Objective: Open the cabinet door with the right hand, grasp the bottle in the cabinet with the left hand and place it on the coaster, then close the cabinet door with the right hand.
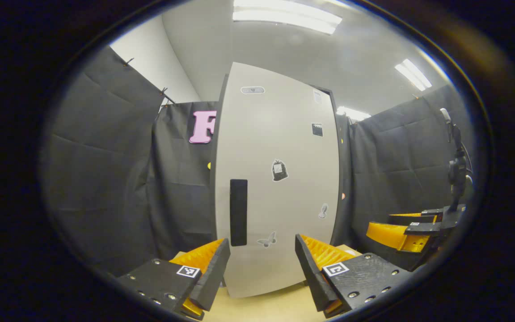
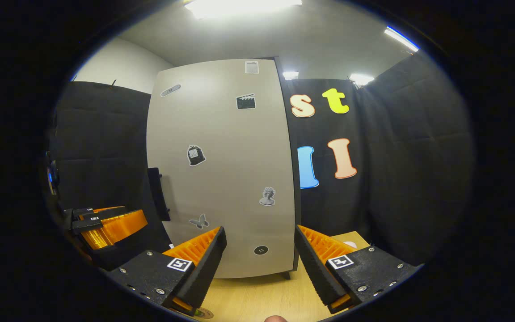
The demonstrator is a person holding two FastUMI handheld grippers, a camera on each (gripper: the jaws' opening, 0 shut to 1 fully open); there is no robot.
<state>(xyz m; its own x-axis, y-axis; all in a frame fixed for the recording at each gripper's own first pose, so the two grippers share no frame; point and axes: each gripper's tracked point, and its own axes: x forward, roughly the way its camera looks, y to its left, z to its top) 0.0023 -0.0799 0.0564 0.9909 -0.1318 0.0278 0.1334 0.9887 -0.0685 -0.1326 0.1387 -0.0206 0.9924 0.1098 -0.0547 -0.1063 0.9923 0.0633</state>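
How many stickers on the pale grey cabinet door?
7: pill, label top; clapperboard below; bag mid-left; bust lower right; butterfly lower left; round one bottom. Fingers may hide more.

1 cabinet [image 1: 280, 188], 1 handle [image 1: 238, 212], 2 tools, 6 stickers

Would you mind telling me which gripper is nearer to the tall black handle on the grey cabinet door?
Left, apparently. The left gripper faces the tall black handle almost head-on; the right gripper points further along the grey cabinet door, handle off to its left.
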